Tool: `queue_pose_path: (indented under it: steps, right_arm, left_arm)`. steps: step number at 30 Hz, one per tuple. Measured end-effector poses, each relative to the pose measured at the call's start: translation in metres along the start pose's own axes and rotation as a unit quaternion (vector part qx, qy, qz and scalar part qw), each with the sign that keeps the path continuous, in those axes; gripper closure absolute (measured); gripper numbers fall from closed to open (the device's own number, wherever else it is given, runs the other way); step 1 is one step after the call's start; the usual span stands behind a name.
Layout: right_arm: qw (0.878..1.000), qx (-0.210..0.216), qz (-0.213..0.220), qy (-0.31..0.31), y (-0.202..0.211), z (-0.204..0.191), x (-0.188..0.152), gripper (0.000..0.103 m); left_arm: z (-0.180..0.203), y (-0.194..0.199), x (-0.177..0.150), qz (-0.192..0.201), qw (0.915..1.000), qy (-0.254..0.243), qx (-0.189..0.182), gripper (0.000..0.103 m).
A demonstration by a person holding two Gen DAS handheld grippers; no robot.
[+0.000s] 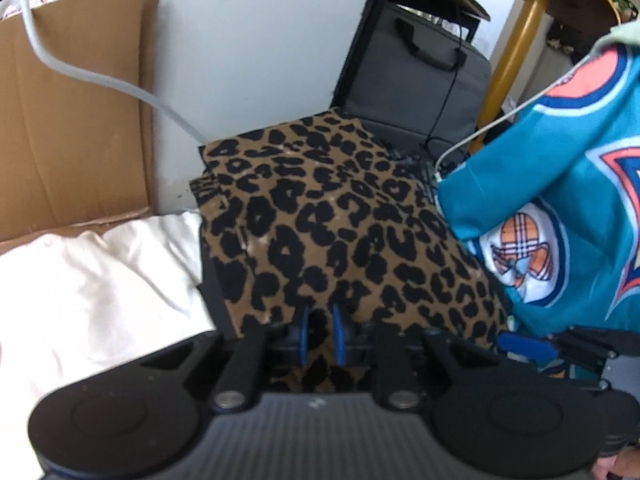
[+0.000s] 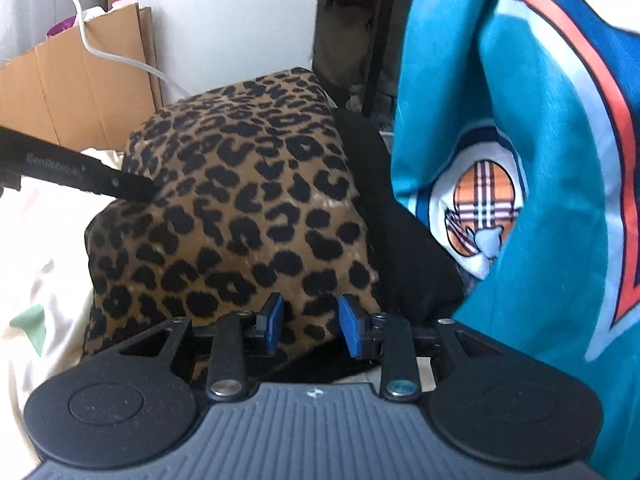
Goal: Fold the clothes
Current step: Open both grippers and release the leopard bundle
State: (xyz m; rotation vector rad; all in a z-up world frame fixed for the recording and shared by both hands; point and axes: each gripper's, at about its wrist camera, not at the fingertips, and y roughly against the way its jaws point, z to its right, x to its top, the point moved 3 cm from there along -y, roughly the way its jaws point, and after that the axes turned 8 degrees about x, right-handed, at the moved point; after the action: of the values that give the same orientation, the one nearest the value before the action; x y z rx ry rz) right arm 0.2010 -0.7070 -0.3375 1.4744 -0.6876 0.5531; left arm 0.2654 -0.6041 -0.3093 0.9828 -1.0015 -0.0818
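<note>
Two grippers at leopard-print garment (image 2: 240, 200), left gripper (image 1: 322, 334) jaws pinching it, right gripper (image 2: 310, 322) jaws released, lettering unreadable.

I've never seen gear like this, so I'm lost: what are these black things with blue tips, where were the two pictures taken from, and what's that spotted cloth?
No robot here: a person holds a tool in each hand, each ending in a two-fingered gripper with blue pads. A camera on each tool looks along its fingers, so one picture is from the left hand, the other from the right. The leopard-print garment lies heaped on cream bedding. The left gripper is nearly closed, pinching a fold of that garment. The right gripper stands open over the garment's near edge, gripping nothing. The teal jersey at the right is separate; whether it is worn or hanging I cannot tell.
</note>
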Motion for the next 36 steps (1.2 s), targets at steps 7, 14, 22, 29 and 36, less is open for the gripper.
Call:
queue_pose_path:
  steps: [7, 14, 22, 29, 36]
  right_arm:
    - [0.999, -0.003, -0.007, -0.033, 0.024, 0.004, -0.004, 0.065]
    - [0.996, 0.023, -0.023, -0.085, 0.051, -0.001, 0.008, 0.024]
    - [0.990, 0.026, -0.052, -0.127, 0.097, -0.015, 0.026, 0.000]
    - [0.986, 0.029, -0.081, -0.144, 0.147, -0.038, 0.037, 0.000]
    - [0.983, 0.035, -0.118, -0.140, 0.195, -0.066, 0.047, 0.000]
  left_arm:
    - [-0.014, 0.026, 0.002, -0.017, 0.9989, 0.043, -0.009, 0.038]
    - [-0.013, 0.074, 0.003, -0.011, 0.9985, 0.054, 0.007, 0.000]
    - [-0.019, 0.136, 0.007, -0.017, 0.9973, 0.068, 0.024, 0.000]
    - [-0.026, 0.201, 0.005, -0.037, 0.9957, 0.061, 0.059, 0.000]
    - [-0.037, 0.267, 0.002, -0.062, 0.9908, 0.057, 0.106, 0.000]
